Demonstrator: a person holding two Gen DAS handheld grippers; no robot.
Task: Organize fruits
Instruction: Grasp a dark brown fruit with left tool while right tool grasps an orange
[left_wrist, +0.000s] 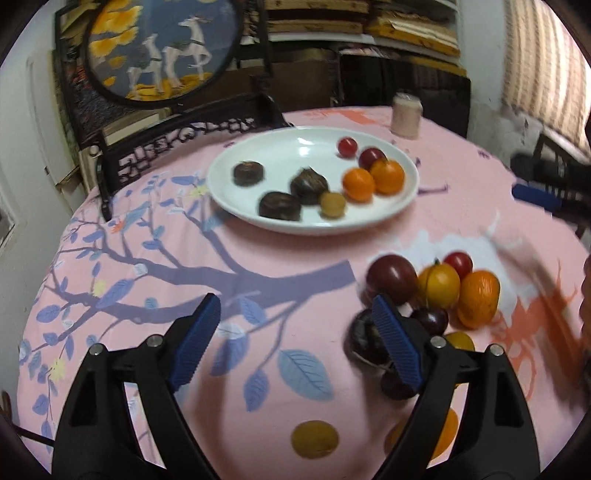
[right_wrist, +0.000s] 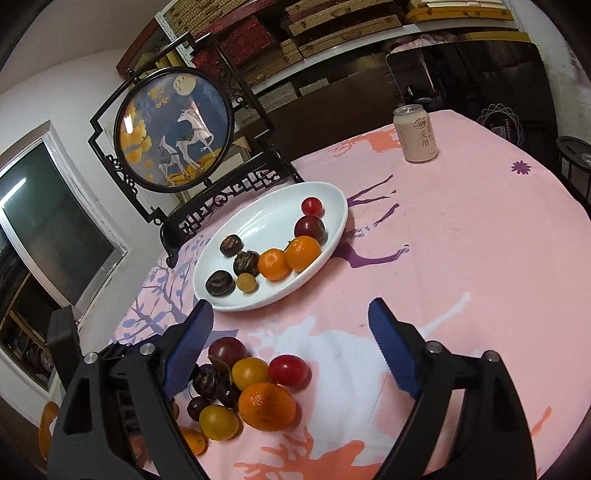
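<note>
A white plate (left_wrist: 258, 218) (right_wrist: 332, 199) holds three dark chestnuts, a longan, two mandarins, a plum and a red cherry tomato. A loose fruit pile lies on the pink cloth nearer me: a dark plum (left_wrist: 393, 277) (right_wrist: 226, 349), a yellow tomato (left_wrist: 439, 284) (right_wrist: 250, 373), a red tomato (left_wrist: 458, 262) (right_wrist: 289, 369), a mandarin (left_wrist: 478, 299) (right_wrist: 266, 406) and dark cherries (left_wrist: 430, 319) (right_wrist: 212, 380). My left gripper (left_wrist: 295, 314) is open and empty, its right finger over the pile's left edge. My right gripper (right_wrist: 291, 317) is open and empty above the pile.
A drink can (left_wrist: 406, 116) (right_wrist: 415, 134) stands at the table's far side. A round framed deer picture (left_wrist: 162, 48) (right_wrist: 173, 129) on a dark stand sits behind the plate. A longan (left_wrist: 314, 439) lies near my left gripper. Shelves fill the back wall.
</note>
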